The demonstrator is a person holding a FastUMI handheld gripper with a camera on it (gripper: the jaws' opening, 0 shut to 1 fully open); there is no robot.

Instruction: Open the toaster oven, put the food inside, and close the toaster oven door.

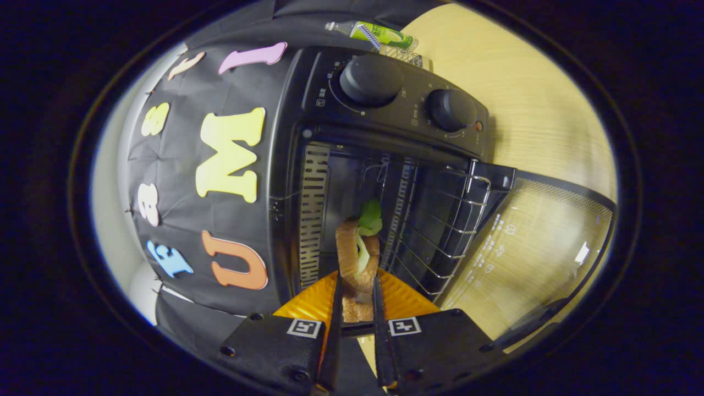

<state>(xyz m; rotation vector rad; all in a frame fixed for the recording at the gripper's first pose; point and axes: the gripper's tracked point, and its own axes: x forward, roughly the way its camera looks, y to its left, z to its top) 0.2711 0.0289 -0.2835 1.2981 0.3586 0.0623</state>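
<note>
The view is rolled about a quarter turn. A black toaster oven [385, 126] stands just ahead with its glass door [528, 247] folded fully open and its wire rack [440, 231] bare. My gripper [357, 286] is shut on a sandwich [357, 258] of brown bread with green lettuce sticking out. Both fingers press on its two bread sides. The sandwich is held at the oven's mouth, level with the cavity and beside the rack.
Two round knobs [371, 80] sit on the oven's control panel. A green tube [379, 34] lies on the wooden table [528, 99] behind the oven. The open door juts out over the table.
</note>
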